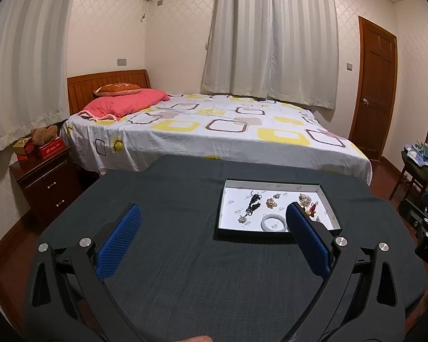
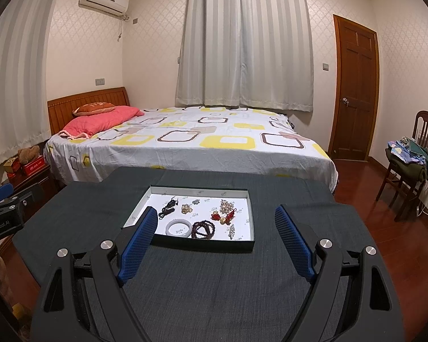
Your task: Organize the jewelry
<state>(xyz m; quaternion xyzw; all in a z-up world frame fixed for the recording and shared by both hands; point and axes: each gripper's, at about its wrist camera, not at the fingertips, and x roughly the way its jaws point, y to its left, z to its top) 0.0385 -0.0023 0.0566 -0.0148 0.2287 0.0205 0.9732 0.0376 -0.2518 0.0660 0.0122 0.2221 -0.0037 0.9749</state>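
**Jewelry tray ahead of both spread grippers**

A shallow black-rimmed, white-lined tray (image 2: 249, 216) sits on the dark grey cloth-covered table (image 2: 214, 285), holding a pale grey bangle (image 2: 178, 228), a dark red bead bracelet (image 2: 204, 230), a black cord piece (image 2: 168, 208) and red-and-gold charms (image 2: 224, 216). The right gripper (image 2: 216, 225) hovers with blue-padded fingers spread wide, empty; the tray lies just ahead, between them. The left gripper (image 1: 214, 222) is likewise spread and empty, the tray ahead toward its right finger (image 1: 308, 236), which hides part of it.
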